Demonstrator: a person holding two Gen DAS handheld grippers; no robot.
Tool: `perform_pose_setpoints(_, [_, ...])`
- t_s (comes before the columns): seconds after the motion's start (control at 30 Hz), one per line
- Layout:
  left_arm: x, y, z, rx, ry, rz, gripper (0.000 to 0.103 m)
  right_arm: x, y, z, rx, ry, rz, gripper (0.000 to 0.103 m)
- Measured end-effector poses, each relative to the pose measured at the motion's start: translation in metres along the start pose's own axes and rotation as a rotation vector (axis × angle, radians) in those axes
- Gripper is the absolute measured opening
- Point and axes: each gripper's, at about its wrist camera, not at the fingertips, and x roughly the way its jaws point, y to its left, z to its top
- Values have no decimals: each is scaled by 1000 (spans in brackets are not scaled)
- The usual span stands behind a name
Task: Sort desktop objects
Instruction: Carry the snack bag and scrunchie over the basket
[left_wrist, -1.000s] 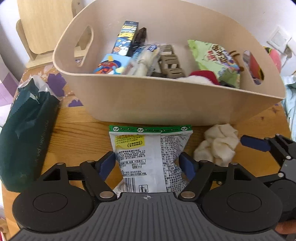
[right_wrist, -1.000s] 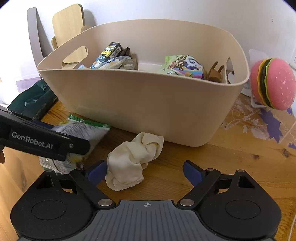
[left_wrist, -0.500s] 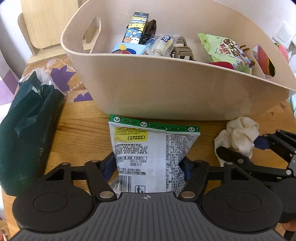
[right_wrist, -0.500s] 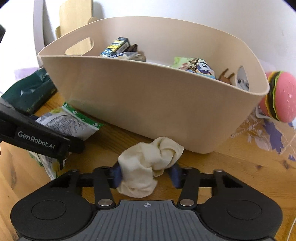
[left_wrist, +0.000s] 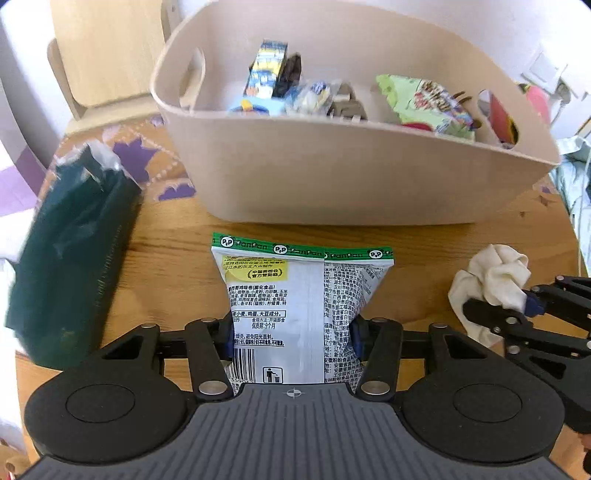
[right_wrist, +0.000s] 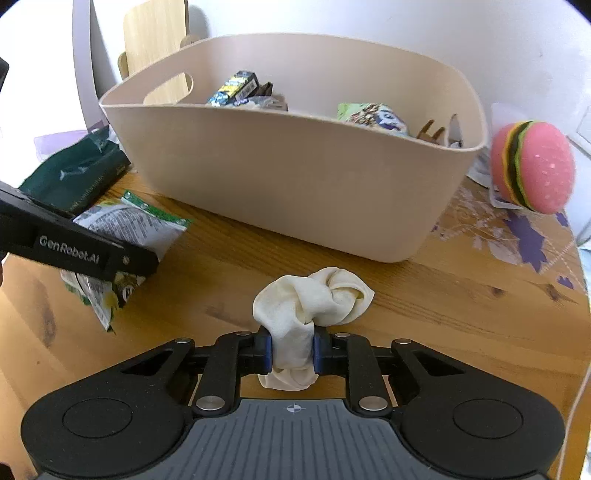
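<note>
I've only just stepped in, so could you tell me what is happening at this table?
A person is sorting with two handheld grippers. The left gripper is closing on a snack packet, its pads against the sides. The right gripper is shut on a crumpled cream cloth. Both are in front of the beige basket, which already holds several items.

I take the tub (right_wrist: 295, 177) as my landmark on the surface (right_wrist: 461, 314). Before it lies the cloth (right_wrist: 314, 306); before it to the left, the snack bag (left_wrist: 295, 295). Left of it lies the pouch (left_wrist: 70, 258); right of it, the burger toy (right_wrist: 532, 170). In it sit packets (left_wrist: 424, 103) and boxes (left_wrist: 266, 70).
</note>
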Motion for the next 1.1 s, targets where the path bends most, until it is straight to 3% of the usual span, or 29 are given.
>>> perform_pose_setpoints(0.5, [-84, 23, 14, -53, -138, -23, 53, -91, -5, 20, -42, -158, -7, 18])
perform_pose_setpoints(0.73, [-116, 17, 40, -25, -237, -46, 53, -126, -9, 46, -56, -267, -35, 19])
perform_pose_setpoints(0.9, [-123, 8, 68, -3, -306, -40, 53, -139, -15, 73, -53, -344, -53, 19])
perform_pose_setpoints(1.1, [-108, -2, 99, 11, -321, -49, 53, -131, -23, 108, -41, -396, -59, 19])
